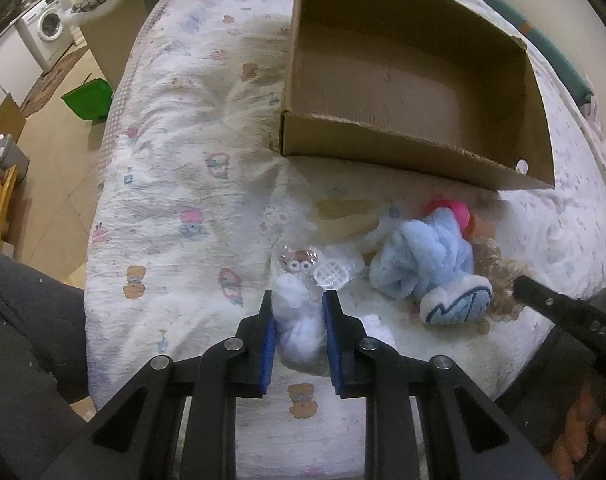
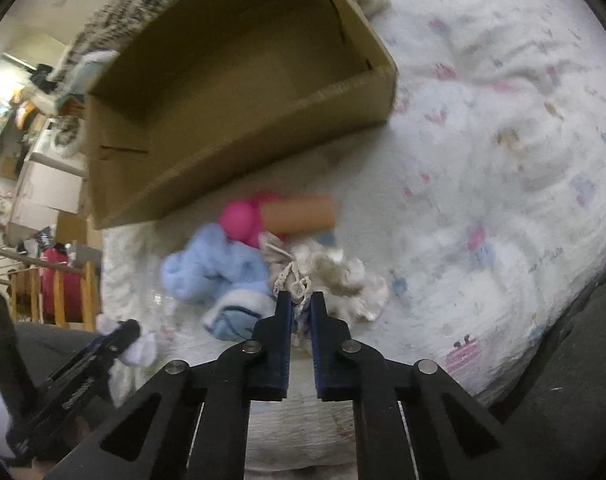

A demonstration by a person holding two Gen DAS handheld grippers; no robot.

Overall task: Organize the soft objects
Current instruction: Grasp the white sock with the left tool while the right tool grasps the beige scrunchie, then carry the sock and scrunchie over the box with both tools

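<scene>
My left gripper (image 1: pixel 299 300) is shut on a white fluffy soft piece (image 1: pixel 297 322), held just above the patterned bedspread (image 1: pixel 175 184). Beyond it lie a clear plastic bag of small parts (image 1: pixel 313 266), a light blue plush garment (image 1: pixel 423 256) and a pink soft piece (image 1: pixel 451 210). My right gripper (image 2: pixel 301 300) is shut on a cream lace cloth (image 2: pixel 295 280) at the near edge of the same pile, beside the blue plush (image 2: pixel 215 268), a pink ball (image 2: pixel 239 220) and an orange cylinder (image 2: pixel 299 212). An open cardboard box (image 1: pixel 403 80) stands behind the pile with nothing visible inside.
A green bin (image 1: pixel 89 98) and a washing machine (image 1: pixel 49 24) stand on the floor left of the bed. A person's dark-clad leg (image 1: pixel 23 320) is at the near left. A wooden rack (image 2: pixel 63 292) with red cloth stands beside the bed.
</scene>
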